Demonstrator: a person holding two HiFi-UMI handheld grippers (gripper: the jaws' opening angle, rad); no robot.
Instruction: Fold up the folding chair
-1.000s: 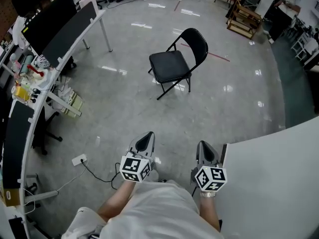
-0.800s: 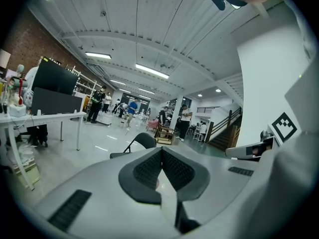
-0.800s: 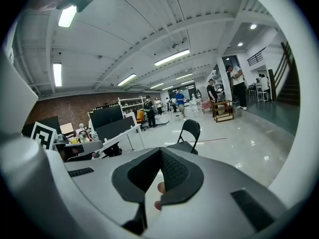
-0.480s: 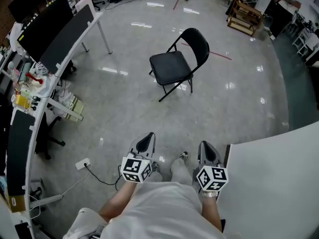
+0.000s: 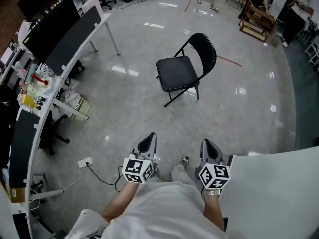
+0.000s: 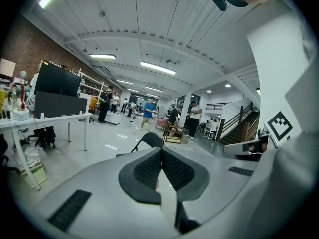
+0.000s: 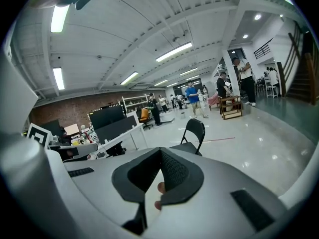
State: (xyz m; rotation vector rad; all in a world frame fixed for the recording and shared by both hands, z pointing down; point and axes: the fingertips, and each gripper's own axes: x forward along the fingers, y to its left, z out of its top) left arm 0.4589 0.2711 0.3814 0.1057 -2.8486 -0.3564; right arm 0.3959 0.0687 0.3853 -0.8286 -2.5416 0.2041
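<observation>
Chair (image 6: pixel 152 139) partly behind left tool (image 6: pixel 161 150)

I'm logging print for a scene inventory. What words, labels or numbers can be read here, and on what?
None can be read.
The marker cube on the left gripper and the one on the right gripper bear only black-and-white square patterns.
The folding chair shows no label.
Things on the desk are too small to read.

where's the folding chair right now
In the head view the folding chair stands unfolded on the open floor, upper centre, to the right of the long white desk.
</observation>
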